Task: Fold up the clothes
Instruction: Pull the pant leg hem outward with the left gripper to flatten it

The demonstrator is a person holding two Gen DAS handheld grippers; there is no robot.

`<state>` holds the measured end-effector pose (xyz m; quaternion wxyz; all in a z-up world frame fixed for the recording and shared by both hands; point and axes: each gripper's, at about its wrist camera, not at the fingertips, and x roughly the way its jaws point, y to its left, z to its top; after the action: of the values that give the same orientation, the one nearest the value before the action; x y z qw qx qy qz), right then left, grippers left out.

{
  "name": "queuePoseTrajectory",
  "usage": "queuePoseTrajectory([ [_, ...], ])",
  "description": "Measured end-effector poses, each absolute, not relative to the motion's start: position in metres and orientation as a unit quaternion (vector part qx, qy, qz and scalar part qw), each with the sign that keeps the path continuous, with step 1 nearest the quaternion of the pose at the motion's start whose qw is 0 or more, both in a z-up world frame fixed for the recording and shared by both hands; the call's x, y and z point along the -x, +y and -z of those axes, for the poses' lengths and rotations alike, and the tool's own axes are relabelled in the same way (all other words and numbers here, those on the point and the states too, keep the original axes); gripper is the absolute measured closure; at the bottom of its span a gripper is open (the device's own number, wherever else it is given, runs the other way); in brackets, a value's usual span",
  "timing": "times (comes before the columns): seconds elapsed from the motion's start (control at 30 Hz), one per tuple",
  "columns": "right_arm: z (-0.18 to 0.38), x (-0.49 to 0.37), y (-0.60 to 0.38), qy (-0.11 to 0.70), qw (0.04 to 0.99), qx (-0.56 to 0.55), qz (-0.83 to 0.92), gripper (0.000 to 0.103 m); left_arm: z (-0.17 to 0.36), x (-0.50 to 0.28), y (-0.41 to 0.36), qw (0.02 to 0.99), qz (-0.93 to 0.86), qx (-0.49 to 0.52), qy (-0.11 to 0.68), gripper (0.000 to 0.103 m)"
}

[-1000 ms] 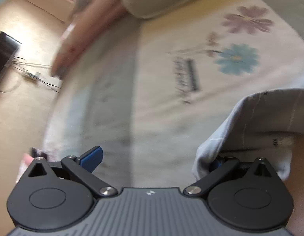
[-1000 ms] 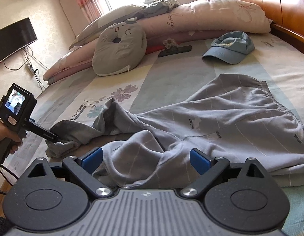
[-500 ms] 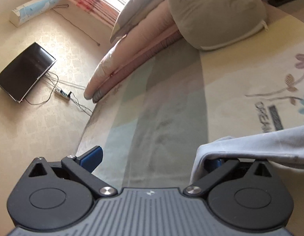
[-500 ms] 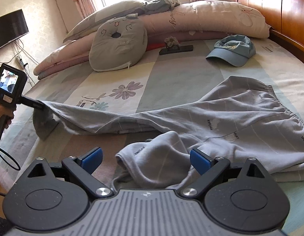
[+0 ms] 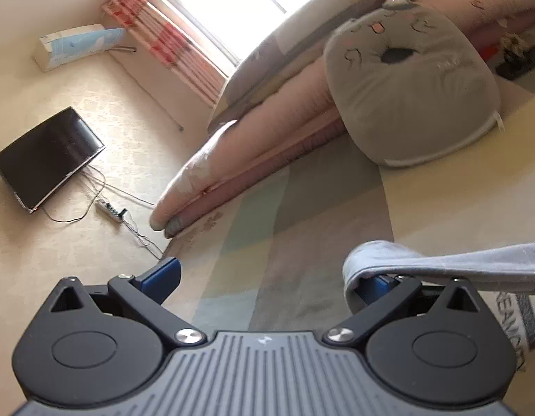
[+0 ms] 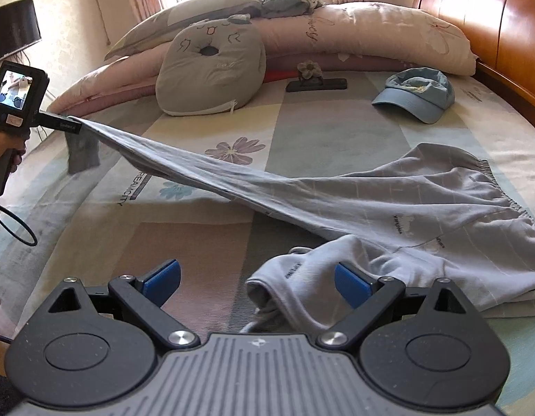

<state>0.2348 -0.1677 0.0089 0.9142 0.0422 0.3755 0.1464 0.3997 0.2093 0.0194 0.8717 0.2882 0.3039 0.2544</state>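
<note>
Left wrist: left gripper spread wide, soft light trousers hem draped over one finger only; right wrist: right gripper open above crumpled 2nd leg on bed, limp cloth, best pinched at hem.

The trousers I'm working with are pale grey with thin lighter lines and small dark print. My bedsheet has cream, grey and mint blocks with purple and blue flowers. The cap is light blue, the cushion grey, my finger pads blue.
</note>
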Motion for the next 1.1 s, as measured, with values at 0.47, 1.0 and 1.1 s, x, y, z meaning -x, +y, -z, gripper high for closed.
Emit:
queuePoseTrajectory([
  [0.47, -0.013, -0.248, -0.137, 0.39, 0.904, -0.004, -0.178, 0.005, 0.037, -0.363, 0.269, 0.854, -0.248, -0.244, 0.388, 0.0],
  [1.0, -0.009, -0.256, -0.12, 0.406, 0.895, 0.009, -0.187, 0.001, 0.027, -0.324, 0.303, 0.859, -0.228, -0.168, 0.427, 0.001],
  [1.1, -0.011, -0.257, -0.113, 0.405, 0.894, 0.027, -0.192, 0.001, 0.026, -0.312, 0.281, 0.873, -0.17, -0.133, 0.438, 0.001],
])
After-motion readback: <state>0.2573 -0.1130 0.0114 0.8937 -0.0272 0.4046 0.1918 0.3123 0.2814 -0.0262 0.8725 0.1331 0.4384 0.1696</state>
